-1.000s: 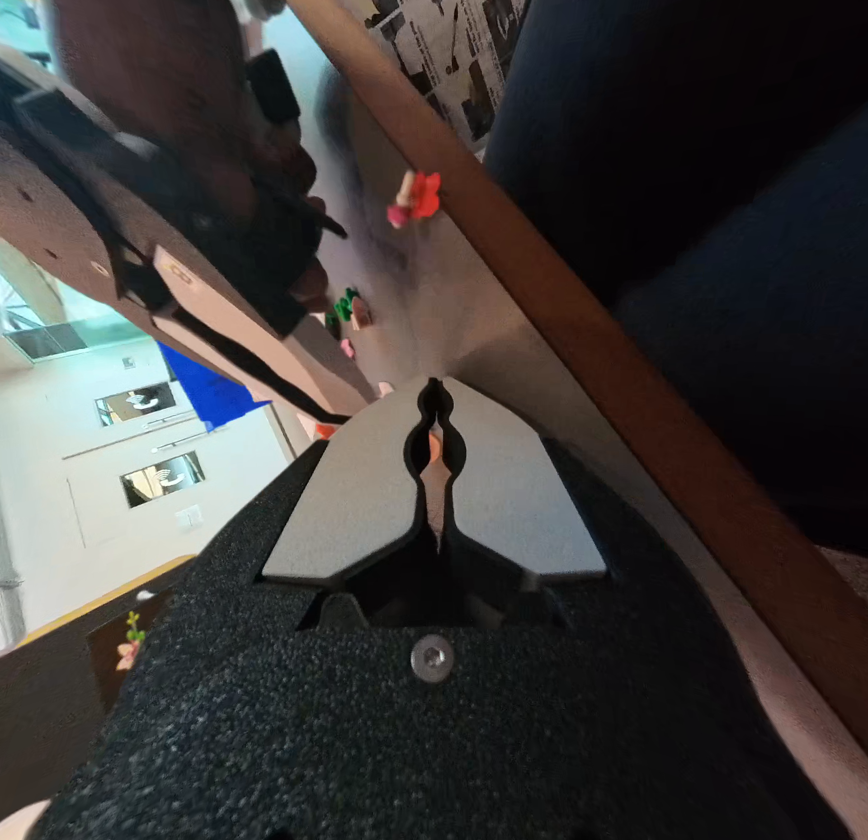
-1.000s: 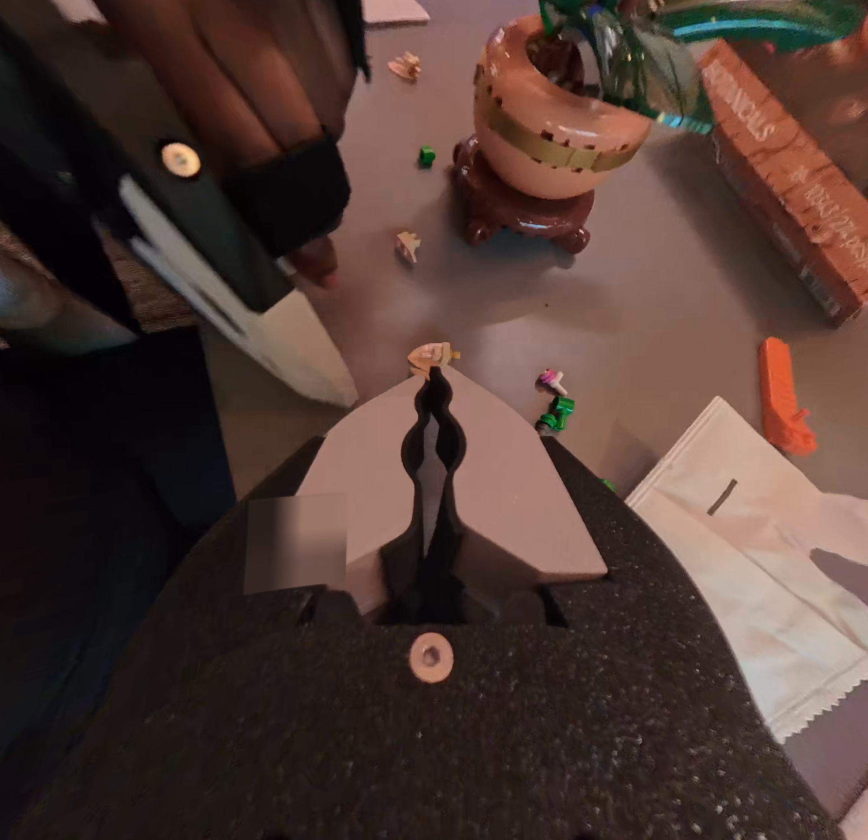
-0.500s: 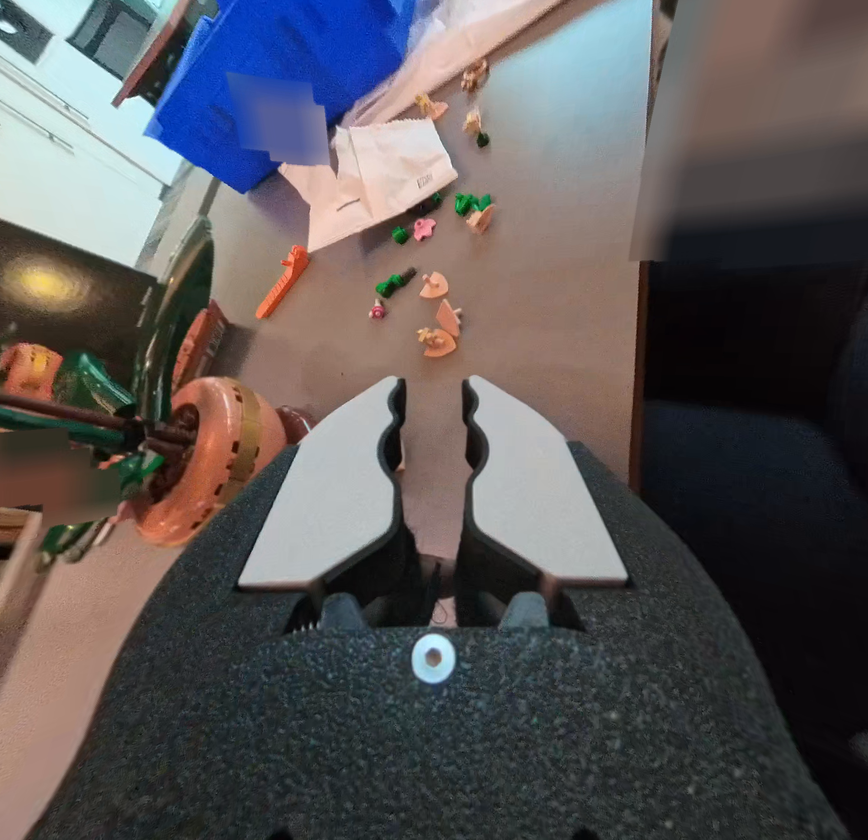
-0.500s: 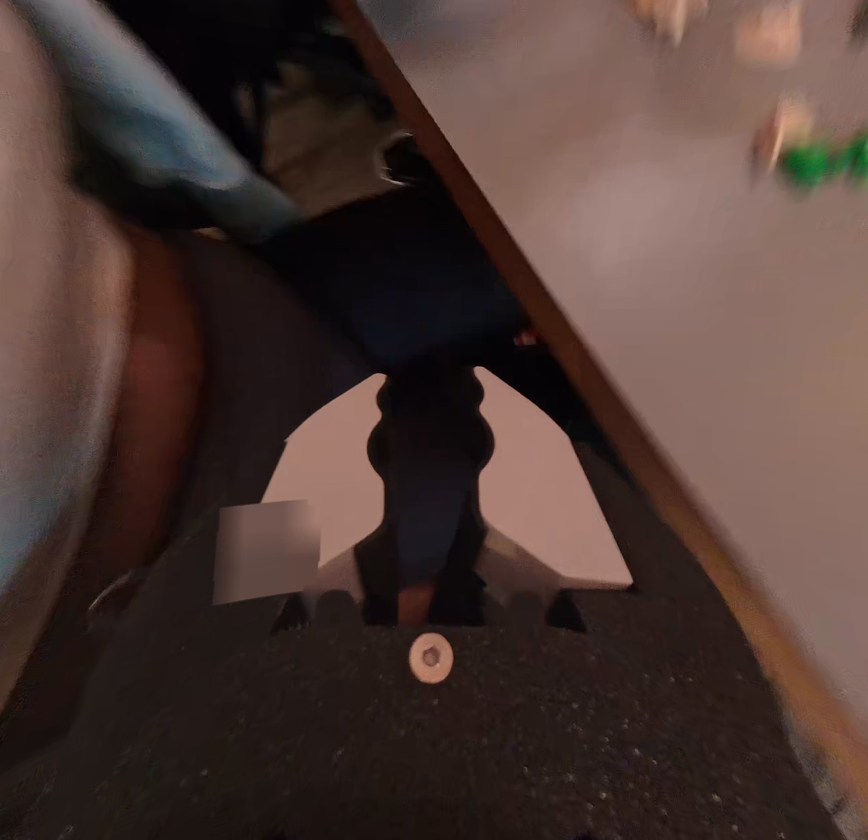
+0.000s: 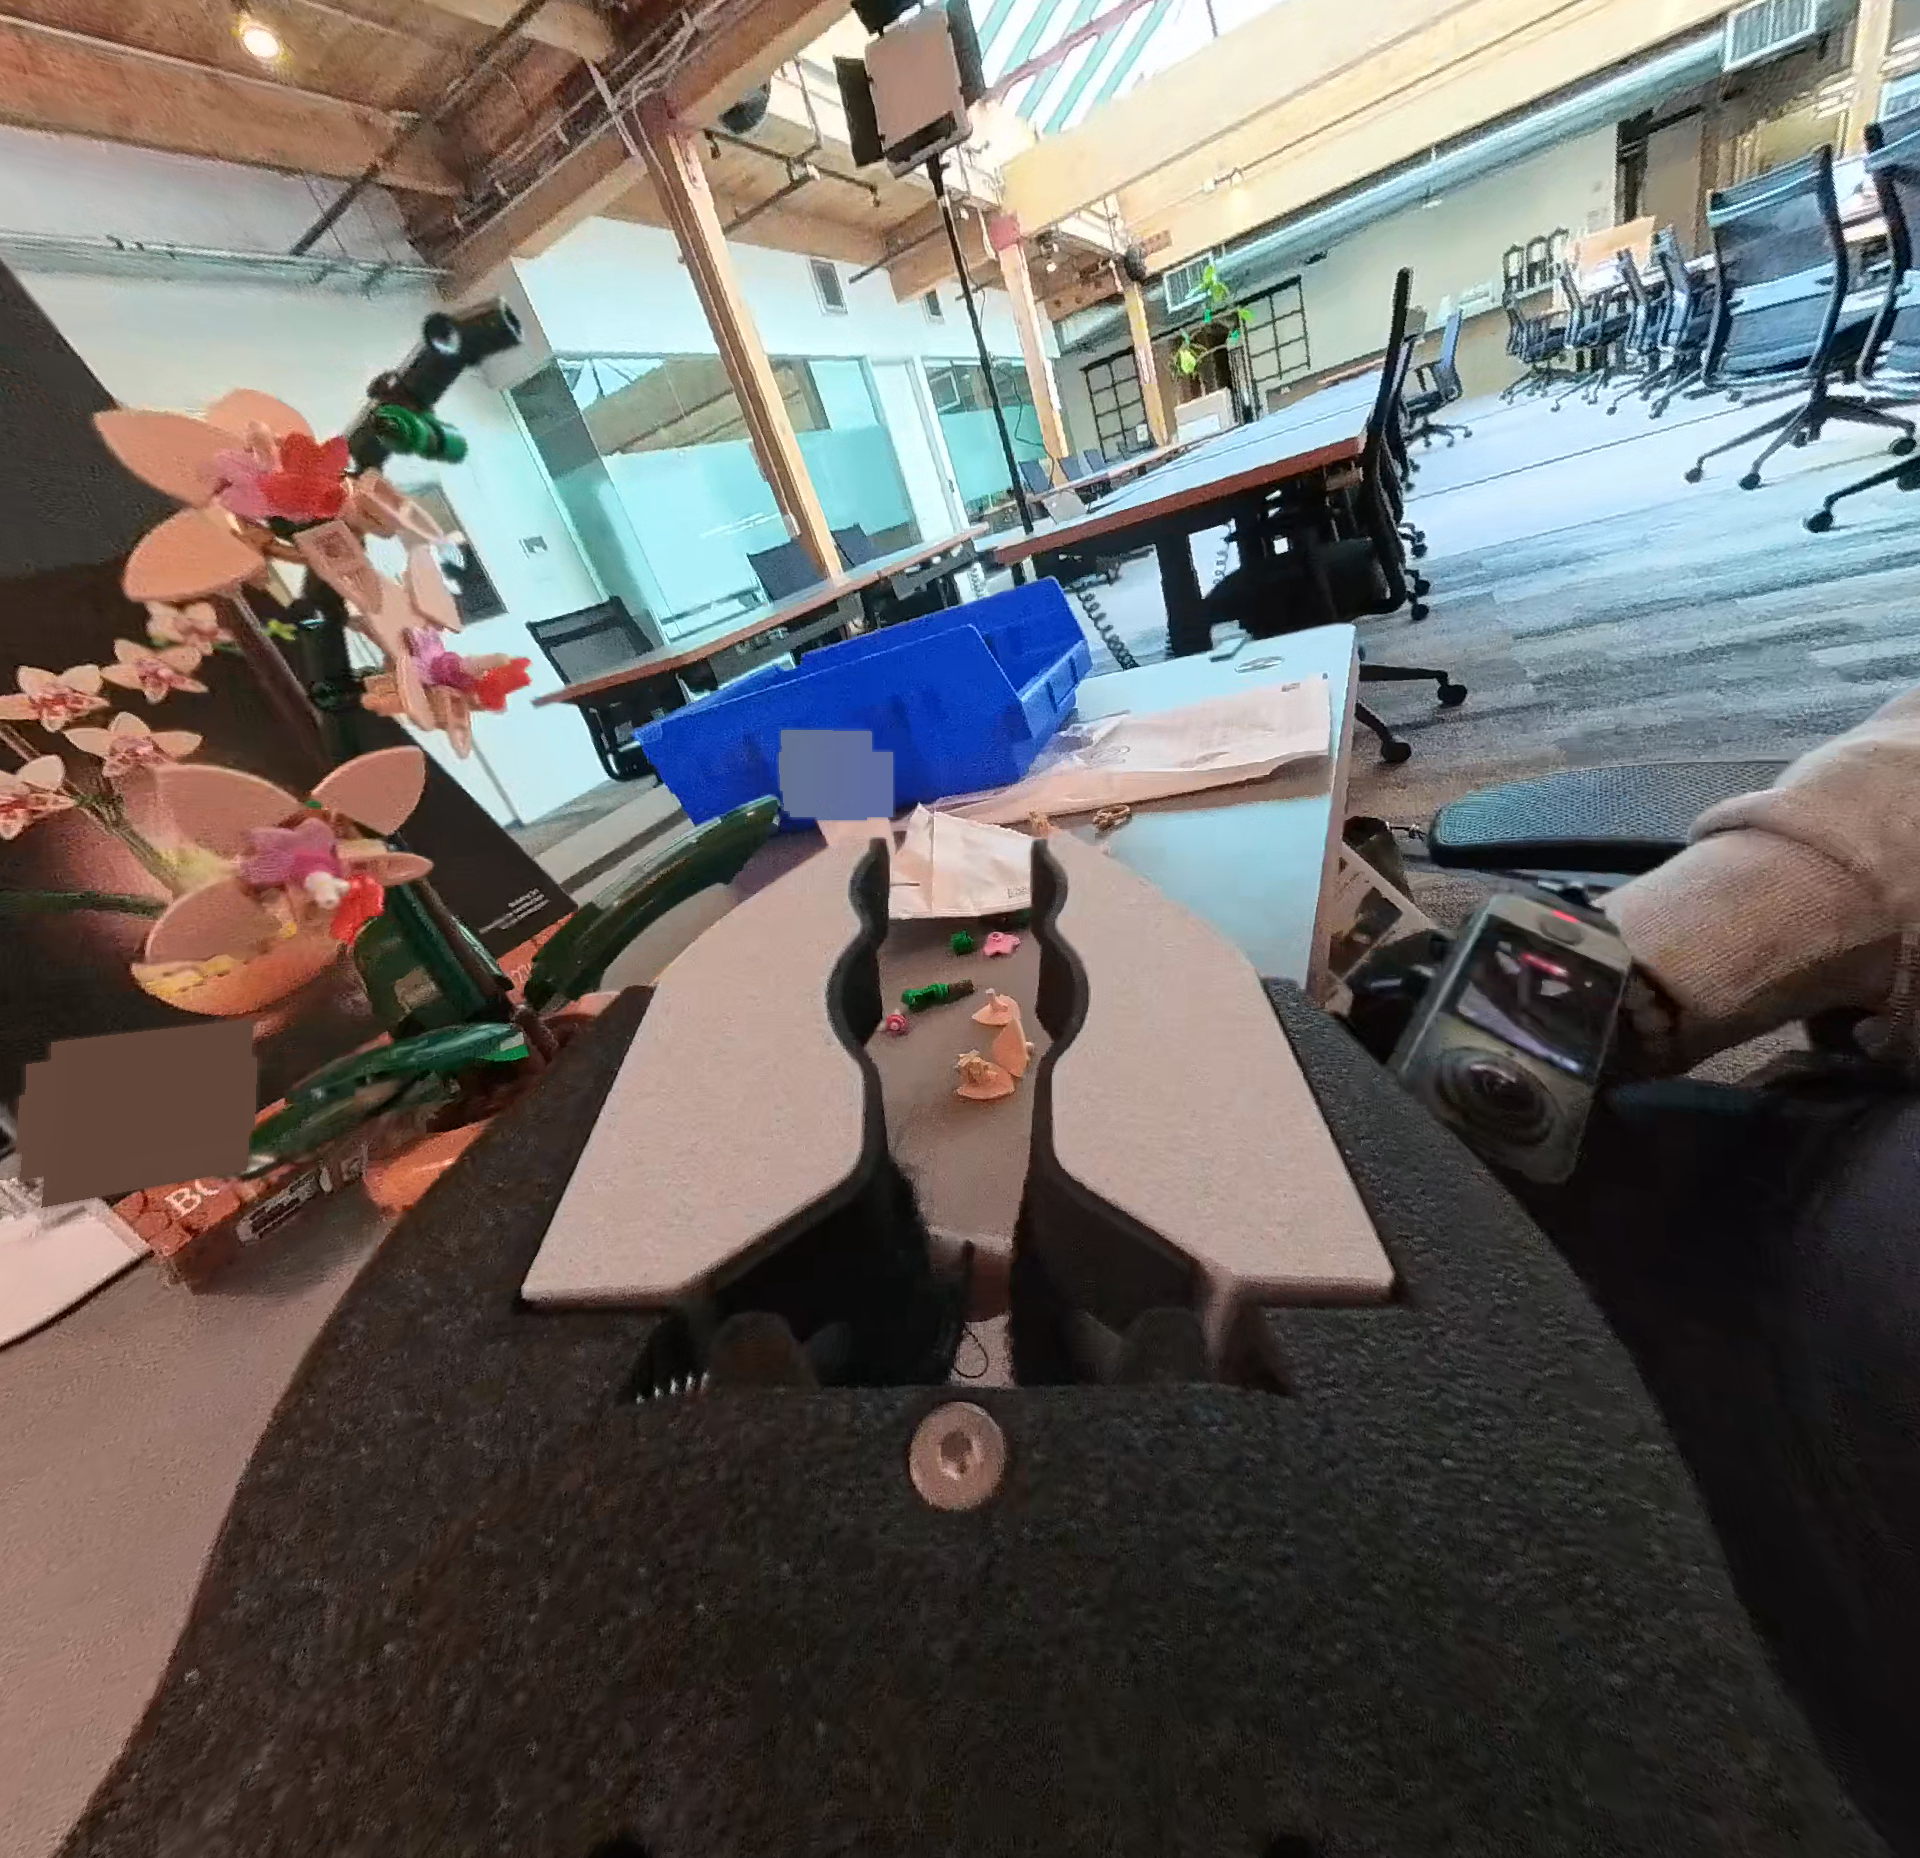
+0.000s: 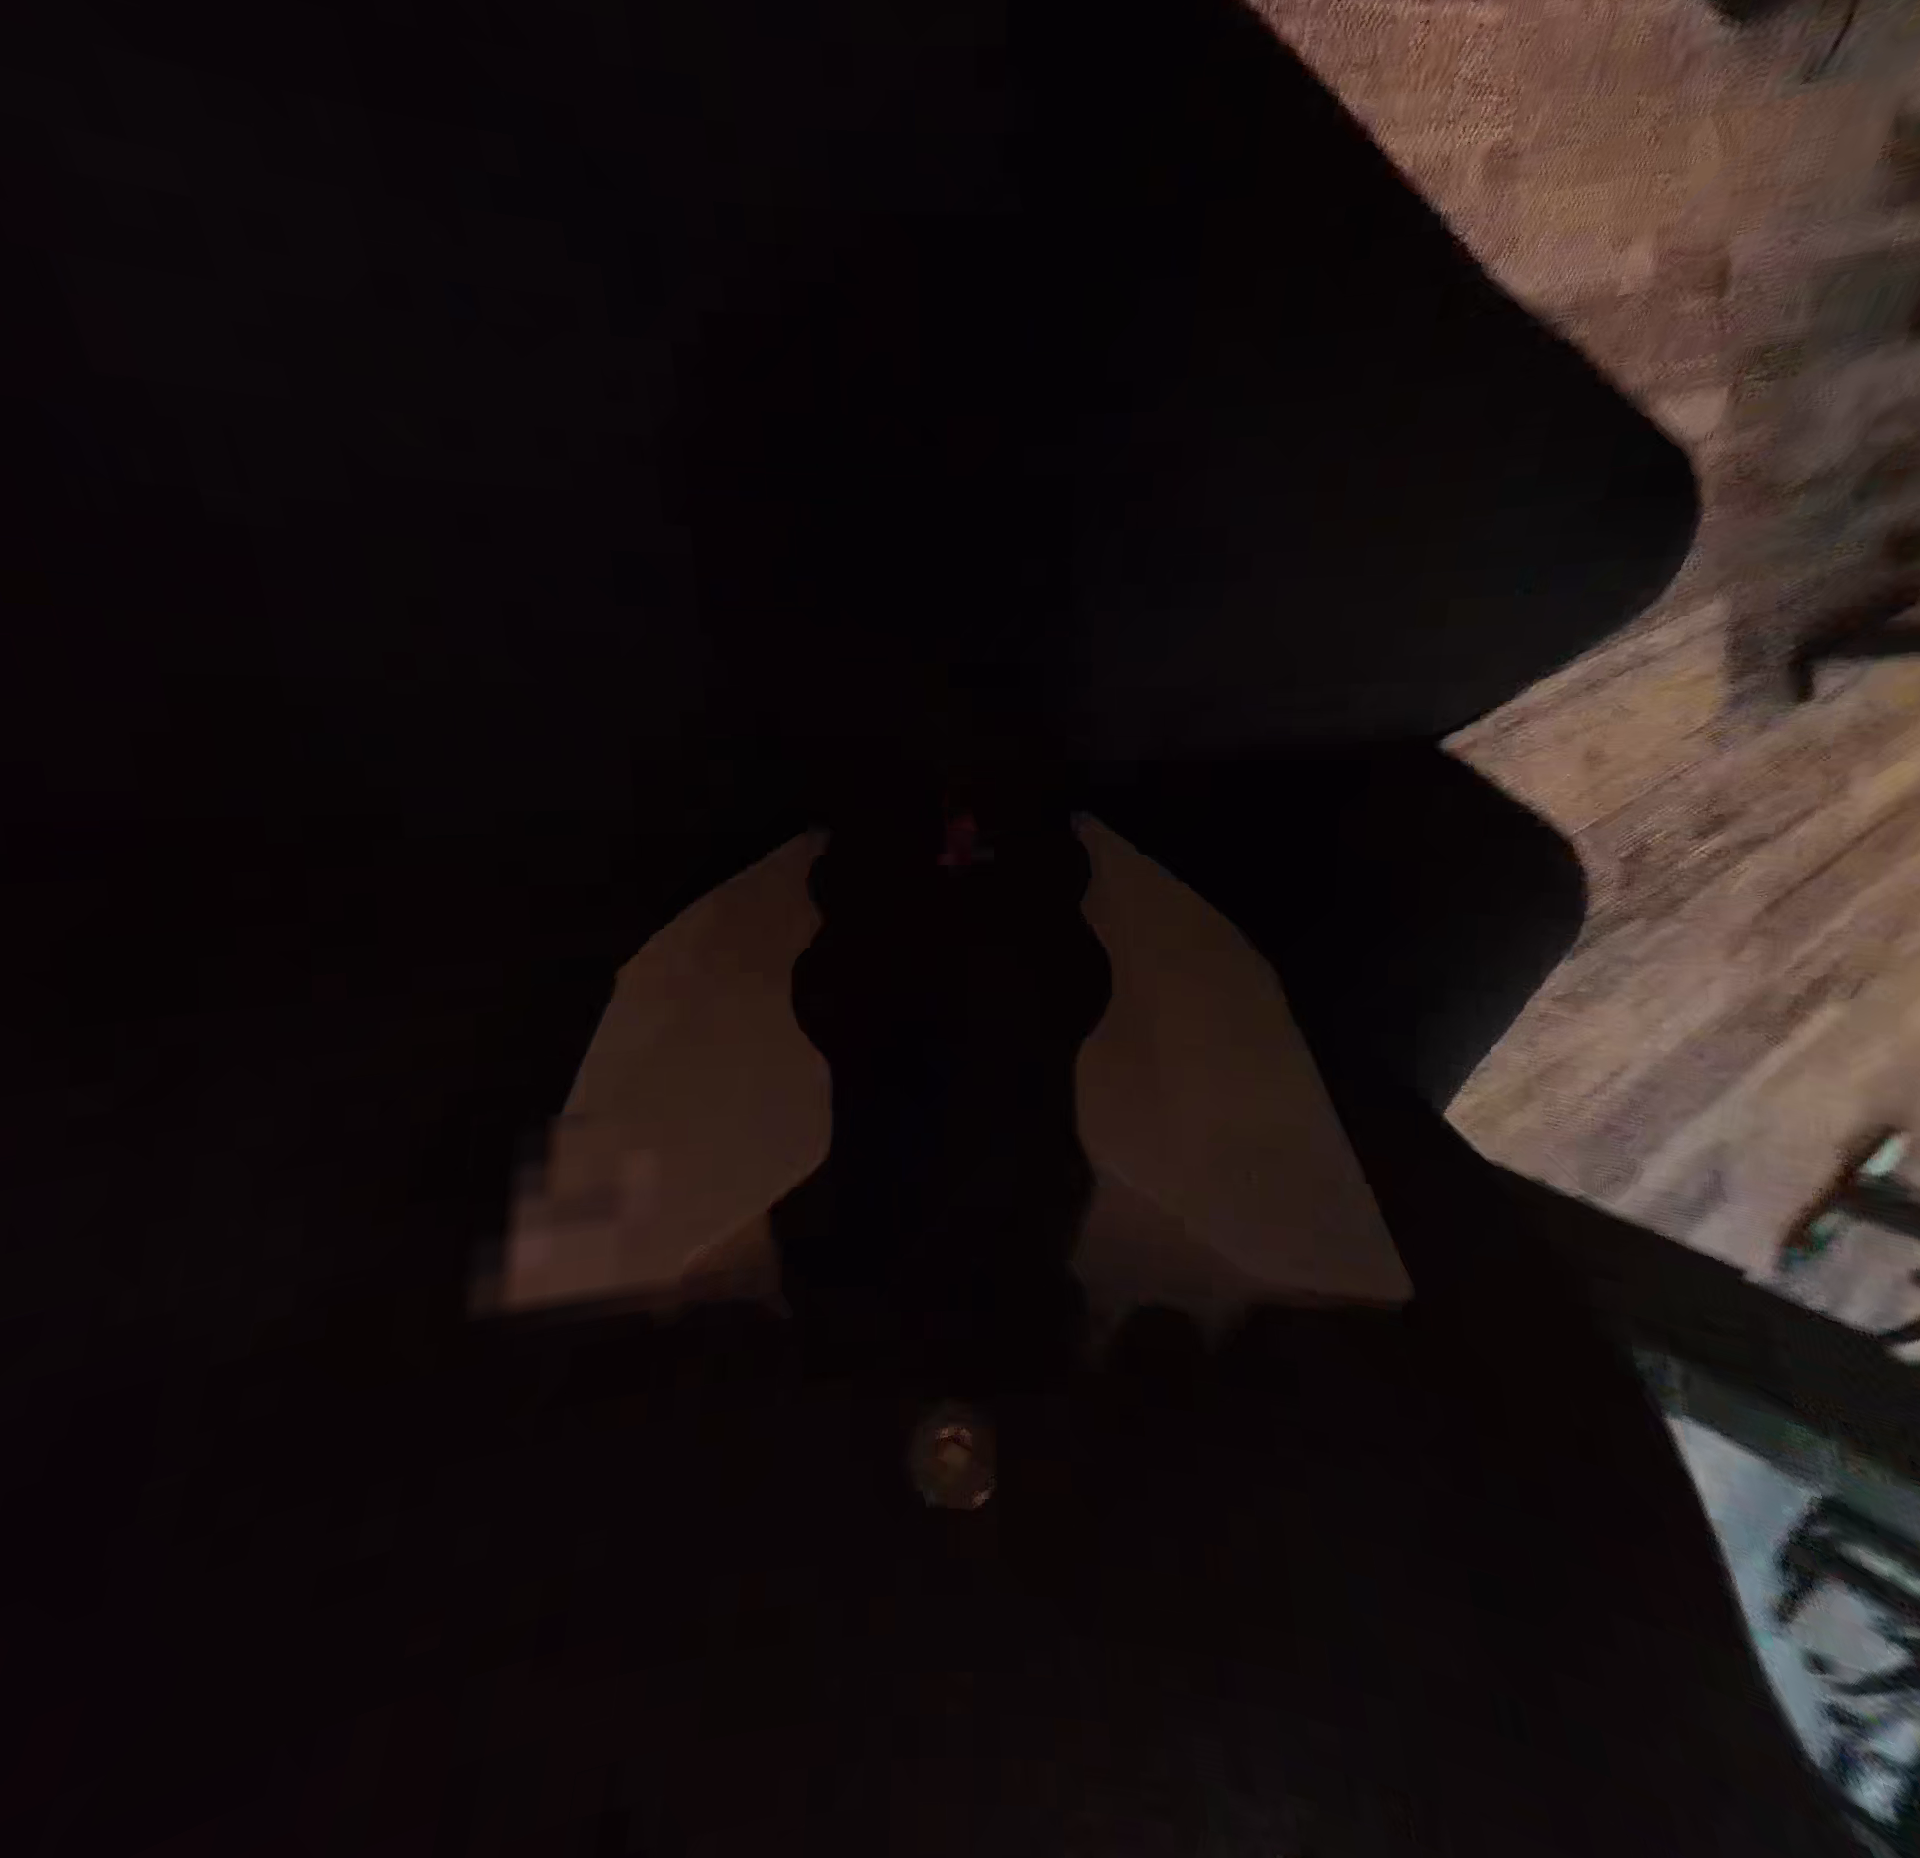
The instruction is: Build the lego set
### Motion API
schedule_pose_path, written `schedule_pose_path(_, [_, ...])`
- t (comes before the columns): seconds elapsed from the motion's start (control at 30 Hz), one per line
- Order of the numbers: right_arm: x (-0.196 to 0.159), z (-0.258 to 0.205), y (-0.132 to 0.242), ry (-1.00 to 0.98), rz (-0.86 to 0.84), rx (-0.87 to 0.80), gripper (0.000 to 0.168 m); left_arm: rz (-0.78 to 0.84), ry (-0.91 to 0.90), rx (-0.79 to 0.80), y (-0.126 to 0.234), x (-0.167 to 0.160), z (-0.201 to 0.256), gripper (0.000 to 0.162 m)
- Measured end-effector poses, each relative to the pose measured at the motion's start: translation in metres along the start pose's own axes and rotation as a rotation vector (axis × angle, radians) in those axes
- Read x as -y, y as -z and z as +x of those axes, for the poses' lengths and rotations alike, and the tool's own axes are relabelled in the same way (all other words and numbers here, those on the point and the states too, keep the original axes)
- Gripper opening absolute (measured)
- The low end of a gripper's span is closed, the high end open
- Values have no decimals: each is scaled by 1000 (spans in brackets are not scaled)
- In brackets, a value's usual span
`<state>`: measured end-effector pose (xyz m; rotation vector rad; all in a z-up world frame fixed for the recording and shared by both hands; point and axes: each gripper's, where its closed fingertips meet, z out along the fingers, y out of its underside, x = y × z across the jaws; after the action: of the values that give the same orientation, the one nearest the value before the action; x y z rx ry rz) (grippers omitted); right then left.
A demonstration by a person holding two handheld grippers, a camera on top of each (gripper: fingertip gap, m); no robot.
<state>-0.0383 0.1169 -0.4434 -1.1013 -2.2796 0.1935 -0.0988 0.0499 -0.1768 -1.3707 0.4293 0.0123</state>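
In the left wrist view my left gripper is open and empty, held level just above the grey table. Loose pieces lie beyond its fingers: pale pink petals, a green piece and a small pink flower. The built orchid, with pink flowers and green leaves, stands in its pot at the left. In the right wrist view my right gripper is open and empty in a dark space off the table, with no pieces visible.
A blue bin and a white paper bag lie at the table's far end. The black set box stands at the left. A hand in a beige sleeve holds a camera unit at the right. Carpet shows in the right wrist view.
My left gripper opened, then tilted up from looking down at the table to a level view. My right gripper opened and swung off the table edge into the dark.
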Motion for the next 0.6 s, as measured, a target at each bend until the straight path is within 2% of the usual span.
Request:
schedule_pose_path(0.1, [-1, 0, -12, 101, -72, -21, 10, 19, 9, -20, 1, -2, 2, 23])
schedule_pose_path(0.17, [0, 3, -15, 115, -100, -30, 5, 28, -4, -29, 1, -1, 3, 23])
schedule_pose_path(0.23, [8, 4, -6, 112, -24, -59, 0, 46, -26, -28, 3, 1, 4, 22])
schedule_pose_path(0.4, [32, -8, 73, -106, 338, 25, 0, 36, -19, 2, 8, 0, -1, 20])
schedule_pose_path(0.5, [60, 7, 148, -237, 665, 95, 0, 33, -37, -9, 4, 2, 3, 19])
schedule_pose_path(0.53, [64, 19, 165, -285, 719, 95, 0, 31, -46, -12, 2, 2, 5, 19])
schedule_pose_path(0.6, [54, 26, 166, -285, 661, 117, 0, 30, -62, -13, -1, 2, 7, 19])
